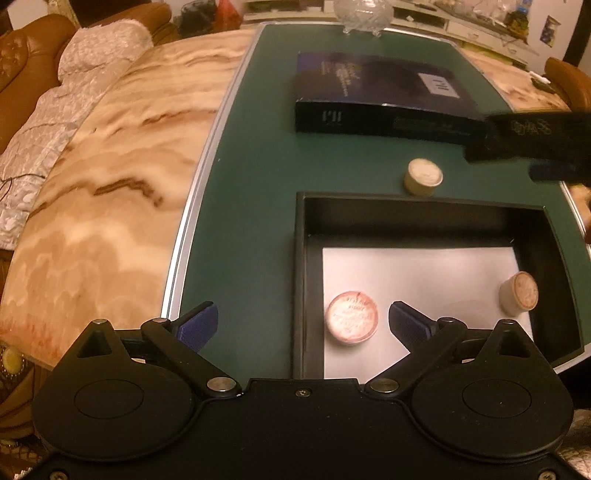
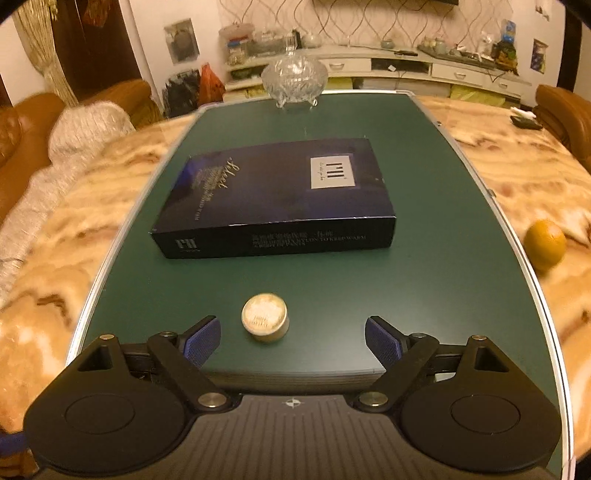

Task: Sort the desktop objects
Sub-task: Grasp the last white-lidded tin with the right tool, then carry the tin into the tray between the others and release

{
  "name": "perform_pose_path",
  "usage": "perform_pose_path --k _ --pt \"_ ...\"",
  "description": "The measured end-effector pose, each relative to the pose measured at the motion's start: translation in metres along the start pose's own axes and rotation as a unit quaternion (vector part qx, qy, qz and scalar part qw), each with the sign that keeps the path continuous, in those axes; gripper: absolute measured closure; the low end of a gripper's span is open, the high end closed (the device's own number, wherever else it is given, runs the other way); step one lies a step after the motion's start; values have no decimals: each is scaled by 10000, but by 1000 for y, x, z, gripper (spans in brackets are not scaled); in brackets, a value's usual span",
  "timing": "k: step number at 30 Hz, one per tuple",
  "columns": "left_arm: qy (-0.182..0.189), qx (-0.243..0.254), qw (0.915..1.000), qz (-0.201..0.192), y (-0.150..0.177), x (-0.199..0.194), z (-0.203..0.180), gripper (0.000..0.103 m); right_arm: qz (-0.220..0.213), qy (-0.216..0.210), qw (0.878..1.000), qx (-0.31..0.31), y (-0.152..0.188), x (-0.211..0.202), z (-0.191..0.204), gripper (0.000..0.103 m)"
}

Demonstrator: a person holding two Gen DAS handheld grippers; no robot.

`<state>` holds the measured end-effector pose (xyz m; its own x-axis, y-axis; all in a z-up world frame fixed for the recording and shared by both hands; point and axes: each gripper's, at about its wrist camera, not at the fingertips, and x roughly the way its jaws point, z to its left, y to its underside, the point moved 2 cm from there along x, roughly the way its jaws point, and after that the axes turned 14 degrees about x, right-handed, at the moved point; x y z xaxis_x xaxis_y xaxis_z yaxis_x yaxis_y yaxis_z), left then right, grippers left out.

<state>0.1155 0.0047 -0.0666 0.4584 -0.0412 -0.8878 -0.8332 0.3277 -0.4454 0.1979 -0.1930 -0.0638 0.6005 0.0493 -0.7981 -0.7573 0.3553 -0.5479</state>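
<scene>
Setting: a home living room. Evidence: brown leather sofa (image 2: 22, 140) with a pale fleece throw (image 2: 85, 125) at left; marble-pattern table (image 1: 110, 177) carrying a green mat (image 2: 314, 288) and a cut-glass candy dish (image 2: 294, 79). Far wall has wavy-patterned wallpaper (image 2: 388, 18) above a long low white cabinet (image 2: 406, 66) crowded with jars and ornaments; an orange (image 2: 545, 243) lies on the tabletop.

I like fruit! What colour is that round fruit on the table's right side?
Orange. It shows only in the right wrist view, on the marbled tabletop.
</scene>
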Motion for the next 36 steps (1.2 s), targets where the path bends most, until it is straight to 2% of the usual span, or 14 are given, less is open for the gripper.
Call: perform_pose_path --k 6,13,17,25,32,36 --pt "32 -39 10000 53 6 4 4 2 262 301 9989 -246 -5 45 21 16" --pt "44 -112 9999 97 8 7 11 2 473 425 9972 -389 0 76 32 18" --pt "31 -143 9998 106 9 8 14 2 553 474 9969 -298 -1 86 31 27" --pt "87 -81 9998 162 10 12 10 2 652 480 9961 -356 -1 98 35 35" --pt "121 -91 9997 173 9 12 10 2 675 471 9957 -420 0 96 38 57" --pt "140 -93 9997 181 10 11 10 2 712 439 9956 -416 -1 95 37 58"
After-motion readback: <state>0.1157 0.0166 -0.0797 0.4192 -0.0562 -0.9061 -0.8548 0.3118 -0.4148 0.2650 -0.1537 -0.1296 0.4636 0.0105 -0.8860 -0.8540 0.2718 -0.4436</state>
